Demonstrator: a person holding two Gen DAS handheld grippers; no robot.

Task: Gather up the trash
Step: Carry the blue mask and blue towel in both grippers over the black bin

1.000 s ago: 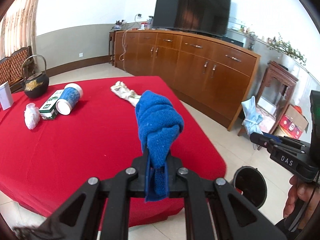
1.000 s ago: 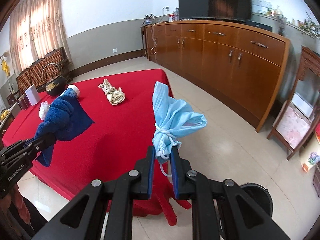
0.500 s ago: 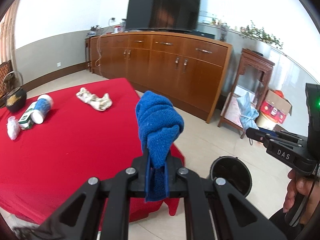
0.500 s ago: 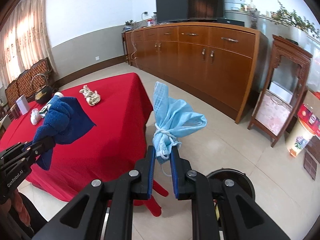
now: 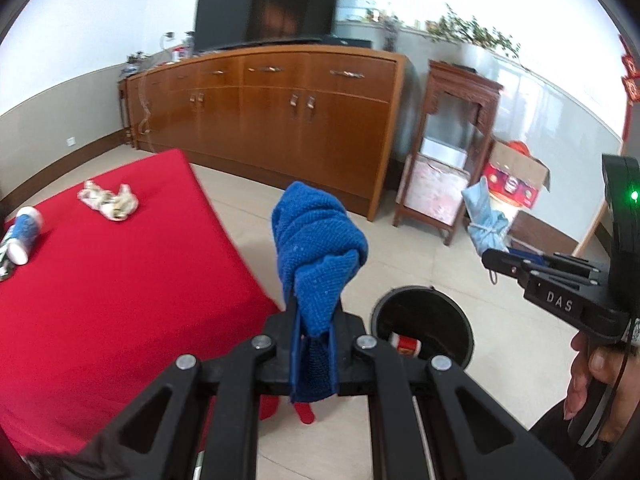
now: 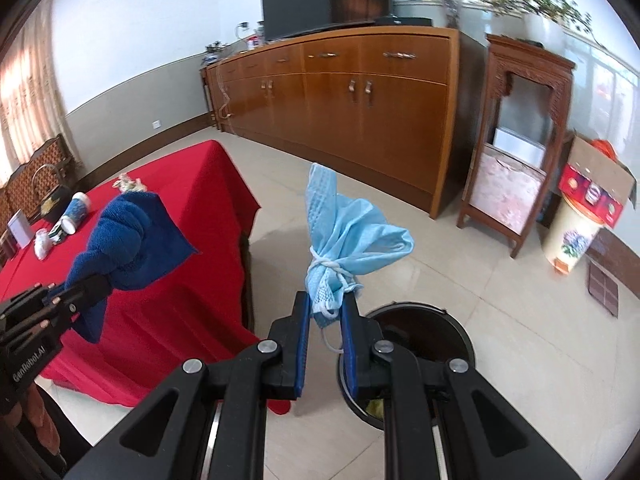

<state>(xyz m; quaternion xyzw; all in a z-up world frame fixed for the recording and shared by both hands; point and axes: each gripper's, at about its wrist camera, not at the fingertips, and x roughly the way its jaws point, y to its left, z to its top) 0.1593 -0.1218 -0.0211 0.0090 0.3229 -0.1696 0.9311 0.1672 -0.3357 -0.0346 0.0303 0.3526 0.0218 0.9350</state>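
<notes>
My left gripper [image 5: 315,312] is shut on a knotted blue cloth [image 5: 316,240], which stands up above the jaws. My right gripper [image 6: 326,308] is shut on a light blue face mask [image 6: 348,240] tied into a bundle with its ear loop. Below and just right of both grippers sits a round black trash bin [image 5: 424,320] [image 6: 420,328] on the tiled floor, with some red and white trash inside. In the right wrist view the left gripper [image 6: 86,288] with the blue cloth [image 6: 128,244] hangs at the left, over the red table's corner.
The red-clothed table [image 5: 100,272] holds a crumpled beige wrapper [image 5: 108,202], a lying paper cup [image 5: 22,234], a small box and a white wad. A long wooden sideboard [image 6: 340,96] with a TV, a carved stand [image 6: 516,168], a cardboard box and a floral bin [image 6: 572,236] line the wall.
Both grippers have swung right, off the table toward the floor. The black bin has come further into view beneath them. Both still grip their items.
</notes>
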